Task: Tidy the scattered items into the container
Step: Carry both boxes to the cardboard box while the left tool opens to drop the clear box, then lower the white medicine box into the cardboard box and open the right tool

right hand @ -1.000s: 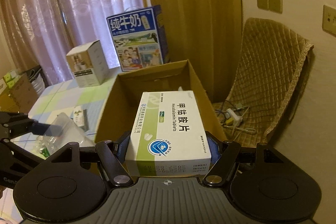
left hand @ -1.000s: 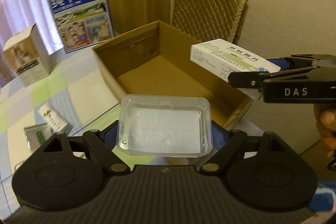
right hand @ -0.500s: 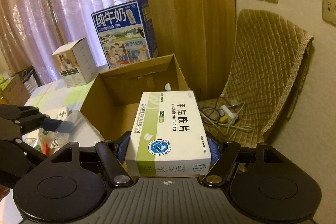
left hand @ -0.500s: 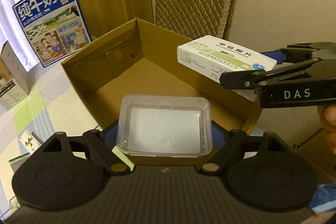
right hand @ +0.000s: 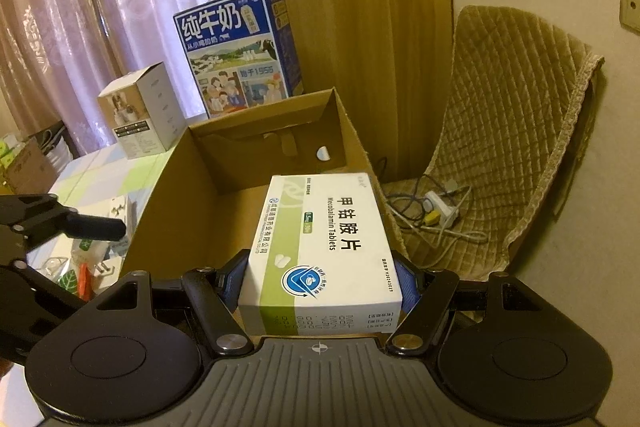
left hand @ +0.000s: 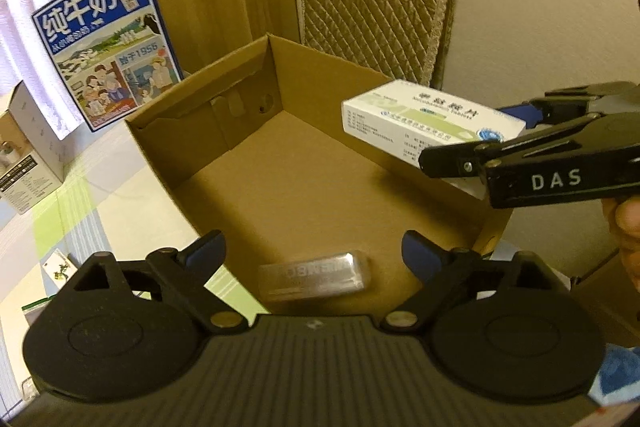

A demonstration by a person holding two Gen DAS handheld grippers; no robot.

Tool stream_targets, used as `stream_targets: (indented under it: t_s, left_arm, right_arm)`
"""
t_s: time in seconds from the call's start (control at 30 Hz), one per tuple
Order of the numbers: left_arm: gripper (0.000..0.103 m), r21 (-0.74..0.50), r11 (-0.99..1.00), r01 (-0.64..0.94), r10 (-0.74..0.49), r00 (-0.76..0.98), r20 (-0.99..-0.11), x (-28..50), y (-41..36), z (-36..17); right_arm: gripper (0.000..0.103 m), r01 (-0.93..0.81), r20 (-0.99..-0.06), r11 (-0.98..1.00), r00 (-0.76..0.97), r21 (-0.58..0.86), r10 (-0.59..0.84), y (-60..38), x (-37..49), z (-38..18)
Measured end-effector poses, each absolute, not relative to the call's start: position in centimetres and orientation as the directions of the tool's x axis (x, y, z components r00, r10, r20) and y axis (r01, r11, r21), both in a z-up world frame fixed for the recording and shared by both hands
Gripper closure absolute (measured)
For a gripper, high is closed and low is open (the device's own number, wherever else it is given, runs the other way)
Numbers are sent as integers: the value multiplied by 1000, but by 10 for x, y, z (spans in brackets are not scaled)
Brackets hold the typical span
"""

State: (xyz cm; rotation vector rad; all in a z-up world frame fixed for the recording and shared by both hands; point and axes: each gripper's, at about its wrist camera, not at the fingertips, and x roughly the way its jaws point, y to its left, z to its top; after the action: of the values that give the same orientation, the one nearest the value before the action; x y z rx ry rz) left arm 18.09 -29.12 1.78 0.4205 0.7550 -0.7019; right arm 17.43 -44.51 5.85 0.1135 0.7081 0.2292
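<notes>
My left hand-held gripper (left hand: 314,247) has just been opening; its jaws now stand apart with nothing pressed between the blue pads. The clear plastic case (left hand: 314,279), which sat flat in that grip half a second ago, has left it. It now shows edge-on and blurred below the open jaws, just inside the near wall of the cardboard box (left hand: 320,131). I judge it to be dropping or only just landed; I cannot tell whether it has come to rest on the box floor.

My right hand-held gripper (right hand: 322,273) is clamped on the white-and-green tablet box (right hand: 324,239), gripped at its near end. The box is held level above the right-hand wall of the cardboard box, partly over the opening. It has not been released.

Finding: one item is delivered or as good as delivered, and the second is in position for release. Further loose packets (right hand: 80,267) lie on the checked surface (left hand: 112,195) to the left of the cardboard box, so the task is well short of complete.

Risk noted: the tablet box overhangs the wall, so letting go here could tip it outside. In my judgement it should be carried further inward first.
</notes>
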Motion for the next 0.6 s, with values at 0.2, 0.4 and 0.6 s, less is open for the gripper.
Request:
stream_targets:
  t_s: [0.2,0.4,0.6]
  left_arm:
    - [10,85,743,664,-418,559,-716,172,-267,30]
    - [10,55,787,614,-408,585,-701,164,-242,35]
    - [10,19,818,575,-400,593,-699,156,-219,34]
  right_arm:
    - [35,-187,-636,963,724,192,267,-439,176,58]
    - [35,-177,-633,959,723,220,278,-433,182,54]
    - [25,-154,-620,964,741,218,259,-435,177,55]
